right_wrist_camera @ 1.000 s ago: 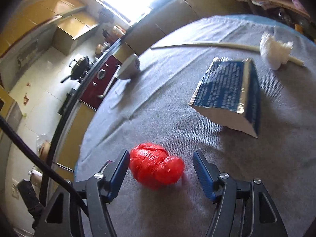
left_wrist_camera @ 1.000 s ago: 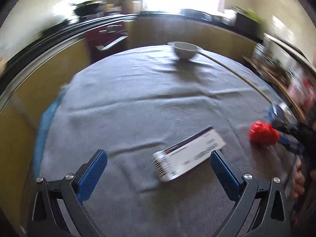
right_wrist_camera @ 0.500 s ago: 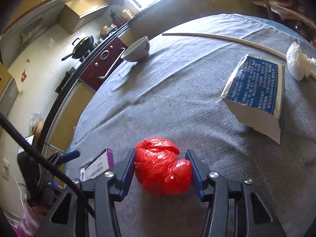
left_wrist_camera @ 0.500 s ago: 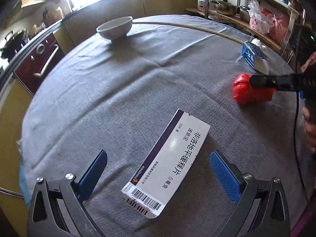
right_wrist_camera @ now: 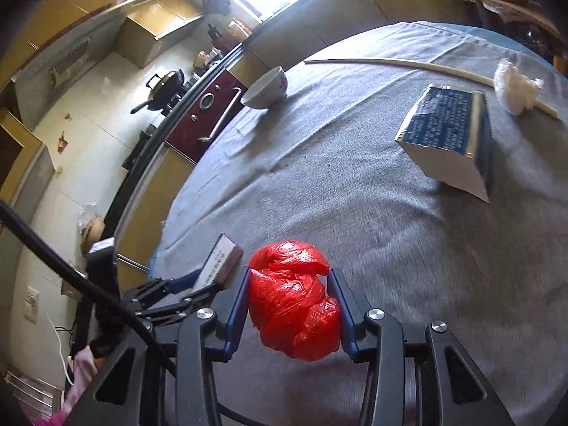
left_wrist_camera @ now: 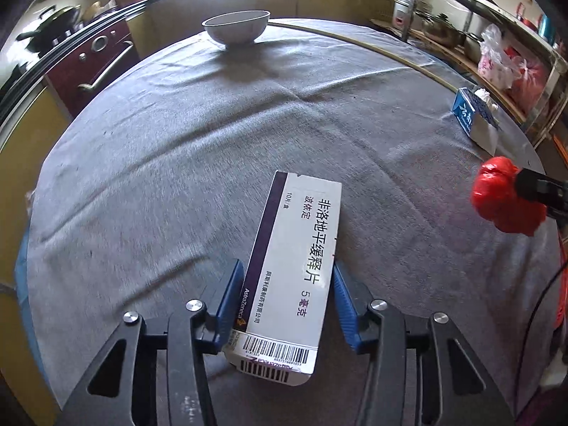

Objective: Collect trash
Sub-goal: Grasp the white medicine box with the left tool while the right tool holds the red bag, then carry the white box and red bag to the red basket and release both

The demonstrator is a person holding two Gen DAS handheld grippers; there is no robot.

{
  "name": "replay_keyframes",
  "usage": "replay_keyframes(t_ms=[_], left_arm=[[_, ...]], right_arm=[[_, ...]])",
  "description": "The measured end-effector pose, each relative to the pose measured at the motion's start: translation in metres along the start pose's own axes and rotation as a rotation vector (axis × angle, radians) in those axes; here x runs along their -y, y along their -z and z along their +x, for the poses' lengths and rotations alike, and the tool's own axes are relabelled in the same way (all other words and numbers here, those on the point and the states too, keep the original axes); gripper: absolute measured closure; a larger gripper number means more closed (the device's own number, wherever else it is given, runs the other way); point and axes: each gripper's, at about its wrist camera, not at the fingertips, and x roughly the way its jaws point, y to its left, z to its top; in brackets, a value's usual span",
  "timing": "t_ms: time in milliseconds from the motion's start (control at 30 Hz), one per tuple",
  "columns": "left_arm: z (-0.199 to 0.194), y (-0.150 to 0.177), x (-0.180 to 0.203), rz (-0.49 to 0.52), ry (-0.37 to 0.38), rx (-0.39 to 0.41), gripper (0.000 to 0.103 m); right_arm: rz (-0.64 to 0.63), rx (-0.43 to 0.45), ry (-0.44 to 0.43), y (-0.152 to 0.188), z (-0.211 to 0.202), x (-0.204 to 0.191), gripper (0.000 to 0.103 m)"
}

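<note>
My left gripper (left_wrist_camera: 284,300) is shut on a white and purple medicine box (left_wrist_camera: 294,269), its blue pads against the box's long sides just above the grey tablecloth (left_wrist_camera: 177,142). My right gripper (right_wrist_camera: 289,301) is shut on a crumpled red plastic bag (right_wrist_camera: 293,298) and holds it just above the cloth. The bag also shows in the left wrist view (left_wrist_camera: 504,200), at the right. The medicine box shows in the right wrist view (right_wrist_camera: 220,262), held in the left gripper.
A white bowl (left_wrist_camera: 236,30) stands at the table's far side. A blue and silver carton (right_wrist_camera: 451,135) lies on the cloth, with a white crumpled tissue (right_wrist_camera: 514,87) and a long pale stick (right_wrist_camera: 408,64) beyond it. Kitchen counters and shelves surround the table.
My left gripper has closed on the medicine box, which now points away from me. My right gripper has tightened on the red bag and lifted it slightly.
</note>
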Motion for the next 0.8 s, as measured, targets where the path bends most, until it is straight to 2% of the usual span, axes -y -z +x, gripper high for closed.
replay_keyframes(t_ms=[200,333,467,800], left_arm=[[-0.04,0.02,0.02,-0.07,-0.08,0.057,0.056],[-0.064,0.029,0.038,-0.088,-0.104,0.1,0.059],[-0.083,0.034,0.055,-0.064,-0.136,0.14,0.059],[-0.114,0.032,0.096,-0.007,-0.125,0.2,0.06]], right_arm=[[0.001,0.024,-0.01,0.02,-0.032,0.003,0.057],[0.006,0.033,-0.021,0.034,-0.051,0.005,0.057],[-0.003,0.041,-0.026,0.047,-0.068,0.005,0.057],[0.018,0.077,-0.029,0.064,-0.102,0.017,0.057]])
